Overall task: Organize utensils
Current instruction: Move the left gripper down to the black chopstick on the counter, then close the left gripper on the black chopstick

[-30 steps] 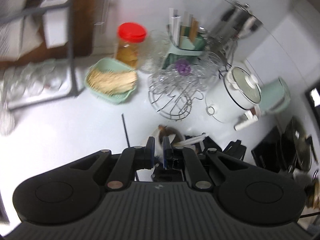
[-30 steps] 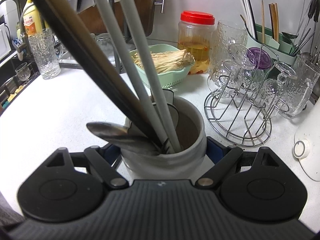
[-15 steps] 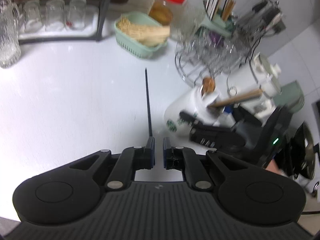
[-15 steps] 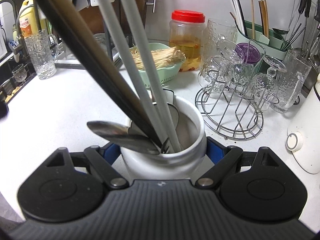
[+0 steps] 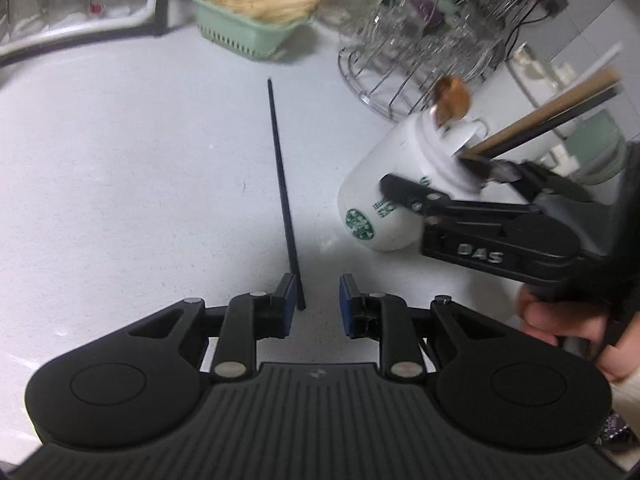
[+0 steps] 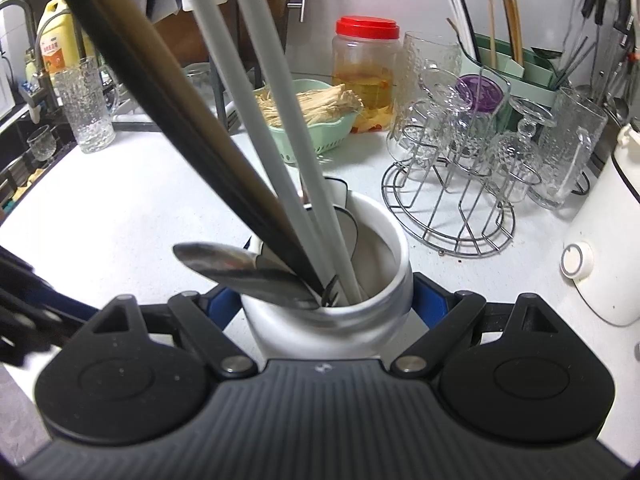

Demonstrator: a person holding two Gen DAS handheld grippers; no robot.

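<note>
Tabletop (image 5: 120,184) fills the left wrist view, white and speckled. One black chopstick (image 5: 282,184) lies flat on it, alone, running straight away from the left gripper (image 5: 316,294). The near end of the chopstick sits between the two blue pads, just beside the left one; whether it touches that pad I cannot tell. The jaws have just been opening and now stand narrowly apart, pressing on nothing. To the right of the chopstick stands one white mug (image 5: 384,200) with a green logo, clamped by the right gripper (image 5: 432,200), whose handle a hand (image 5: 568,328) holds. Beyond the mug are one wire glass rack (image 5: 416,56) and, left of the rack, one green basket (image 5: 248,28).

In the right wrist view the white mug (image 6: 332,292) sits between the blue pads of the right gripper (image 6: 332,300), which press on its two sides, so the jaws stand wide yet hold the mug. Inside the mug I count two grey chopsticks (image 6: 280,120), one black chopstick and one brown one (image 6: 160,92) leaning left together, and one metal spoon (image 6: 232,268) lying over the rim. Beyond the mug stand the green basket (image 6: 316,136), one jar (image 6: 366,72) with a red lid and the wire rack (image 6: 452,216) with its glasses, too crowded to count. At the left edge, a dark blurred part of the left gripper (image 6: 24,304) shows.
</note>
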